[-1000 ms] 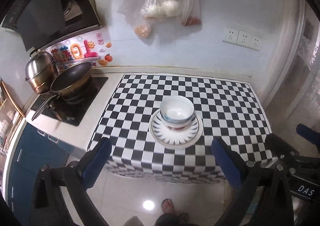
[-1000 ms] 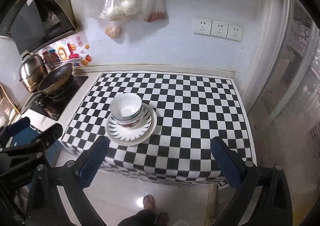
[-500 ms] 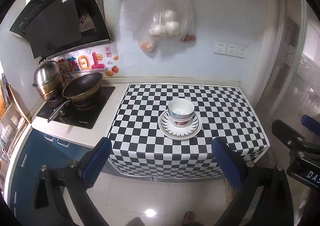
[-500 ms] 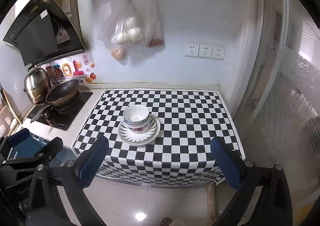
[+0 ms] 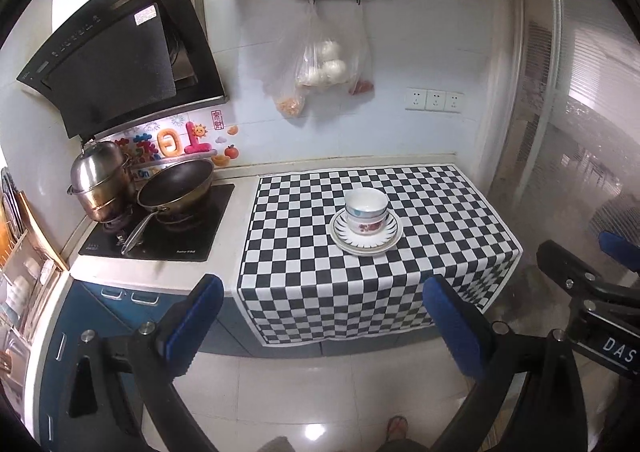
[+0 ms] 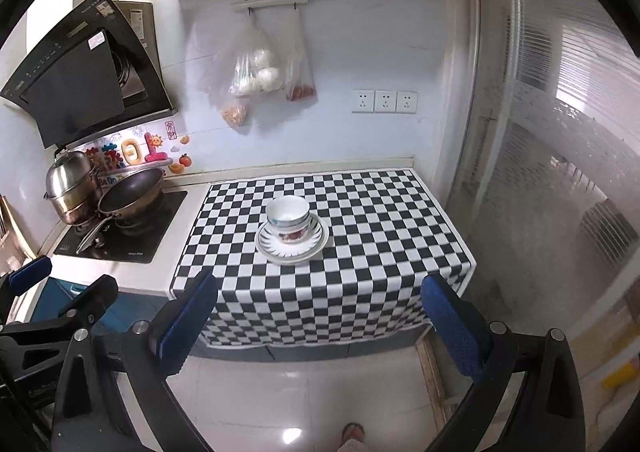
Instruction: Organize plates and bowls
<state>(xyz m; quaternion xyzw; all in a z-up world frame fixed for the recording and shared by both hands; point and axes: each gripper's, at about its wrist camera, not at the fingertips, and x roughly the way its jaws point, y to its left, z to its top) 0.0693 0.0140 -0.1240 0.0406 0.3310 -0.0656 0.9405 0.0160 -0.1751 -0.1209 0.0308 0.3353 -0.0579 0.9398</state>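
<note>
The bowls (image 5: pixel 366 211) (image 6: pixel 289 219), two of them nested with a floral one below and a white one with a blue band on top, stand upright on the plates (image 5: pixel 365 232) (image 6: pixel 292 240), a small stack with a dark rayed rim. The stack sits on the checkered cloth (image 5: pixel 440 211) (image 6: pixel 380 219), roughly at its middle and a little toward its front edge. To the left of the cloth lies a black cooktop (image 5: pixel 188 240) (image 6: pixel 148 236) carrying a frying pan (image 5: pixel 176 185) (image 6: pixel 130 193) and a steel pot (image 5: pixel 102 183) (image 6: pixel 72 185) that stand just beside each other. Above the cooktop hangs a black range hood (image 5: pixel 116 59) (image 6: pixel 80 75). On the wall behind the cloth, plastic bags (image 5: pixel 320 67) (image 6: pixel 256 71) hang from a rail, and a row of sockets (image 5: pixel 434 100) (image 6: pixel 385 101) sits to their right. The left gripper (image 5: pixel 320 328) is held well back from the cloth, over the tiled floor, its blue-padded fingers spread wide with nothing between them. The right gripper (image 6: pixel 318 324) is likewise well apart from the stack, fingers wide and empty. A sandalled foot (image 5: pixel 398 428) (image 6: pixel 354 432) shows on the floor, in front of the cloth's hanging edge.
</note>
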